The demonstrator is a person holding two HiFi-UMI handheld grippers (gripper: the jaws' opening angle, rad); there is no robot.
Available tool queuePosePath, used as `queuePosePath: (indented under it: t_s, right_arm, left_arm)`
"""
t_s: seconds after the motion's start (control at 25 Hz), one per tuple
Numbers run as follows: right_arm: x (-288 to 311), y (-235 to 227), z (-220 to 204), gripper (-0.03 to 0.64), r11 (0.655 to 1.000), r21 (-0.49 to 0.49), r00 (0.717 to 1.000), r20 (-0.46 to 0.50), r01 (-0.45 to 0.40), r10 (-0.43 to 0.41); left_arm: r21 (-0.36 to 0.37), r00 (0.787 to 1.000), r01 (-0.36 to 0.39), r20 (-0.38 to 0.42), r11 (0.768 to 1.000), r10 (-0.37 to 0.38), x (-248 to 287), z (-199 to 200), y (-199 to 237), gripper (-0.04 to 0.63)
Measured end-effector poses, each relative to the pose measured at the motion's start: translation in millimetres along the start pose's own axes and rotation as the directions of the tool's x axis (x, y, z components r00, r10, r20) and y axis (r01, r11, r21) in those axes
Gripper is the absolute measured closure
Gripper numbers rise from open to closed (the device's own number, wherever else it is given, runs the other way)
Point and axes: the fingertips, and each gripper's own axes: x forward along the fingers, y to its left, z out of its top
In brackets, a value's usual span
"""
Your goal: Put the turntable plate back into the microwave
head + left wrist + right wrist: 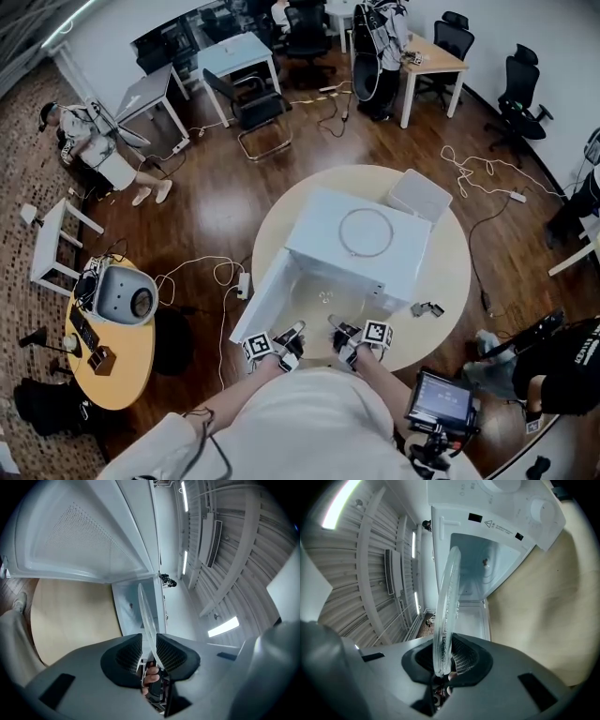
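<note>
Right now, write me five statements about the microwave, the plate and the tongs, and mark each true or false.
1. The microwave door stands open. True.
2. The glass plate lies on the floor of the microwave. False: it is held up before the opening, clamped in the right tongs.
3. The plate's rim also passes between the left tongs. True.
4. The top of the microwave is bare. False: a ring lies on it.
5. The microwave stands on a round table. True.
</note>
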Motion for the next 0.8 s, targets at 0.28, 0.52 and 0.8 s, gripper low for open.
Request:
queuePosePath:
  t_s: [0.28, 0.52, 0.8]
  right_arm:
    - [9.9, -5.0, 8.7, 0.575, 1.0, 0.01, 0.999, 0.042, 0.015, -0.016]
    - [14.4, -14.1, 13.2, 0.575, 1.0, 0.01, 0.997, 0.076, 0.026, -0.027]
    - [19.7, -24.2, 25.8, 0.575, 0.999, 0.01, 0.993, 0.116, 0.036, -0.037]
  left_arm:
    - [0.012, 0.999, -0.041, -0.026, 0.999, 0.041, -3.5, 3.1, 2.5, 0.518]
    - [0.003, 0.999, -0.038, -0.032, 0.999, 0.038, -11.3, 0.6, 4.0, 0.518]
    - [0.004, 0.998, -0.052, -0.025, 0.999, 0.052, -20.1, 1.0, 7.9, 0.518]
